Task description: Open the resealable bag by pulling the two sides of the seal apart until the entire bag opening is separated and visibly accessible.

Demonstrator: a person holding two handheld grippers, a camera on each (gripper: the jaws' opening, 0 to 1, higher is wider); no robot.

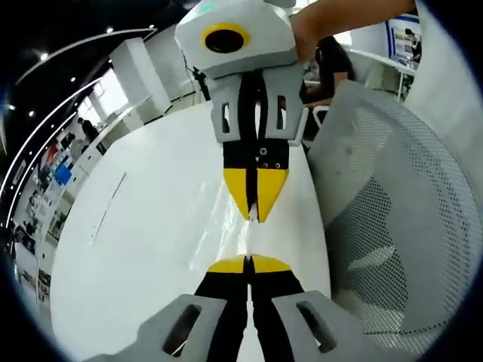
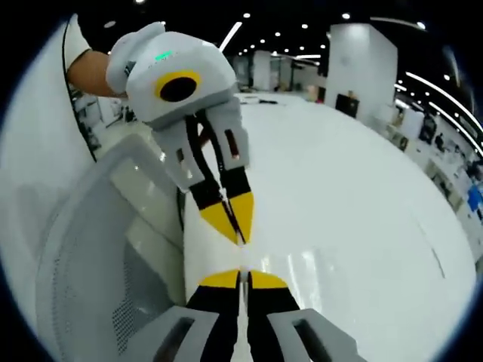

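Left gripper (image 1: 247, 260): your yellow-tipped jaws are pressed together, tip against tip, at the bottom of the left gripper view. Opposite it, the right gripper (image 1: 256, 213) comes down from the top of that view, its yellow tips also closed to a point. In the right gripper view the same pairing reads mirrored: right gripper (image 2: 240, 274) closed at the bottom, left gripper (image 2: 240, 235) reaching down from the upper left.

Between the two sets of tips stretches the resealable bag (image 1: 243, 235). It is clear film and very hard to make out. You get only a faint glossy streak and pale reflections against the white table (image 1: 151, 249). Whether each jaw pair actually grips film cannot be told for certain; the tips meet the streak, nothing more. The bag's edges, seal line and mouth are not readable. What shows of its long axis runs from one gripper's tips toward the other's, held above the table near its edge beside the chair.

White mesh chair (image 1: 392, 226), perforated back with a smooth plastic frame, stands just beside that edge. Table surface is smooth, glossy, rounded in outline. A bare hand (image 1: 317, 23) grips the right gripper body, cut off by the view.
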